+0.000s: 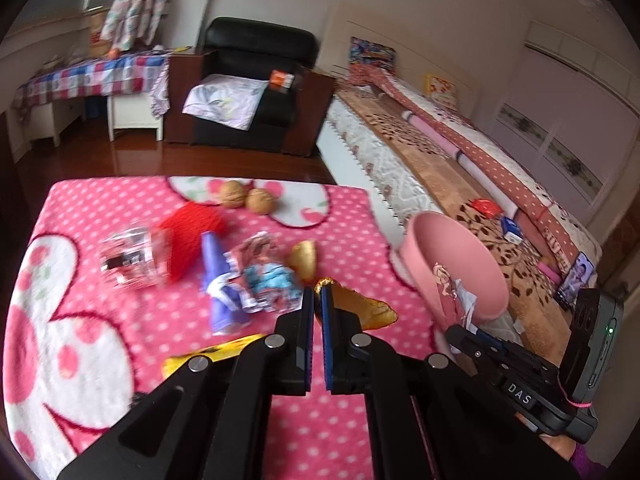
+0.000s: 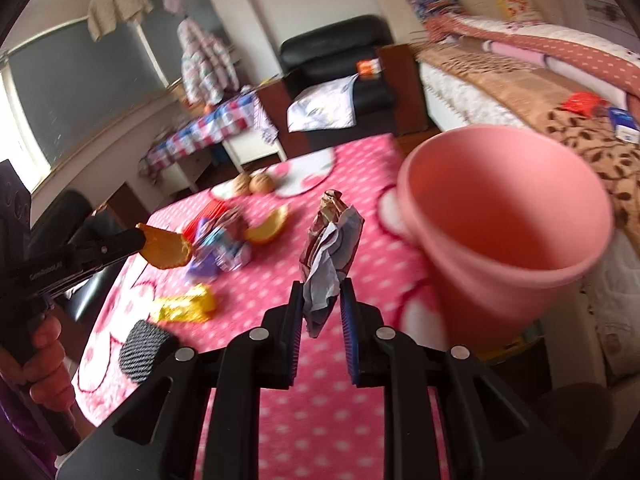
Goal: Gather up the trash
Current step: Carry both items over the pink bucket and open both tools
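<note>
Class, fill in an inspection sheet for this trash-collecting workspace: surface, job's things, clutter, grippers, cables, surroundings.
Surface: pink dotted blanket covers the table.
Job's things: pink bin at the right edge; gold wrapper and crumpled wrapper held; yellow wrapper, purple wrappers, clear packet and peel lie on the blanket.
Clutter: two walnuts, red tuft.
Grippers: left gripper shut on the gold wrapper; right gripper shut on the crumpled wrapper, near the bin.
Cables: nothing seen.
Surroundings: bed, black armchair, checked desk.
</note>
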Action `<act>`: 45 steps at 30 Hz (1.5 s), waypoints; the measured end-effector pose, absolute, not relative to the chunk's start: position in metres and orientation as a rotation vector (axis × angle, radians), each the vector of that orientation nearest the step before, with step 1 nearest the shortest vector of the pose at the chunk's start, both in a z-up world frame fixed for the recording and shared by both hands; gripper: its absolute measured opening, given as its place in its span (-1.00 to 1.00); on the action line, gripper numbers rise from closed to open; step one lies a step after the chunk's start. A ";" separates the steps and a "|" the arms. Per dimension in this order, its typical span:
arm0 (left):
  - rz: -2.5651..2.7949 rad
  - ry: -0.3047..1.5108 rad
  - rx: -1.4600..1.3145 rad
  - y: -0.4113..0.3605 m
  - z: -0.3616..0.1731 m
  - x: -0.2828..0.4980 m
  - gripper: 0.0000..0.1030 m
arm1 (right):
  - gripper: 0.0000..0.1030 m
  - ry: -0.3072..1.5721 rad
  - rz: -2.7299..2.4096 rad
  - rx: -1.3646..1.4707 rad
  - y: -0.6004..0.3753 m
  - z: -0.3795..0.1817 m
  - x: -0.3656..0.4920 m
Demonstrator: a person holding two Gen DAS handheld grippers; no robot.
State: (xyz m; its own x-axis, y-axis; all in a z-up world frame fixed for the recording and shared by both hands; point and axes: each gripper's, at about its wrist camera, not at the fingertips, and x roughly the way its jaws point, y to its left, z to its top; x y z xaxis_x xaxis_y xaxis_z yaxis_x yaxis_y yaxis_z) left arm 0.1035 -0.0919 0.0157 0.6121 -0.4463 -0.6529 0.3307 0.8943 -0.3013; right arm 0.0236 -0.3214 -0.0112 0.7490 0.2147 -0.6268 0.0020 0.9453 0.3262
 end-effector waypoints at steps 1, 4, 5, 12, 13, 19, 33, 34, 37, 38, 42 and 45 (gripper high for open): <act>-0.472 0.792 -0.149 -0.103 0.018 0.105 -0.94 | -0.64 0.707 0.098 0.326 -0.331 -0.010 0.022; -0.532 0.797 -0.126 -0.136 0.025 0.110 -0.94 | -0.64 0.683 0.046 0.355 -0.359 -0.008 0.019; -0.550 0.798 -0.117 -0.146 0.027 0.112 -0.94 | -0.64 0.677 0.030 0.363 -0.367 -0.008 0.017; -0.672 0.766 -0.029 -0.225 0.032 0.119 -0.94 | -0.64 0.665 -0.049 0.404 -0.410 -0.015 0.015; -0.676 0.765 -0.007 -0.236 0.030 0.121 -0.94 | -0.64 0.668 -0.054 0.411 -0.414 -0.017 0.016; -0.696 0.808 0.040 -0.280 0.009 0.136 -0.94 | -0.64 0.682 -0.073 0.446 -0.432 -0.030 0.019; -0.689 0.853 0.051 -0.301 -0.015 0.150 -0.60 | -0.63 0.679 -0.096 0.467 -0.442 -0.038 0.022; -0.690 0.849 0.047 -0.300 -0.014 0.149 -0.53 | -0.61 0.679 -0.101 0.473 -0.443 -0.038 0.023; -0.688 0.839 0.035 -0.293 -0.011 0.149 -0.40 | -0.57 0.680 -0.105 0.486 -0.445 -0.039 0.024; -0.686 0.839 0.033 -0.291 -0.010 0.149 -0.40 | -0.54 0.679 -0.107 0.486 -0.445 -0.039 0.024; -0.671 0.843 0.020 -0.280 -0.009 0.147 -0.35 | -0.43 0.681 -0.116 0.466 -0.440 -0.036 0.025; -0.662 0.843 0.006 -0.269 -0.007 0.143 -0.31 | -0.31 0.680 -0.120 0.454 -0.437 -0.033 0.023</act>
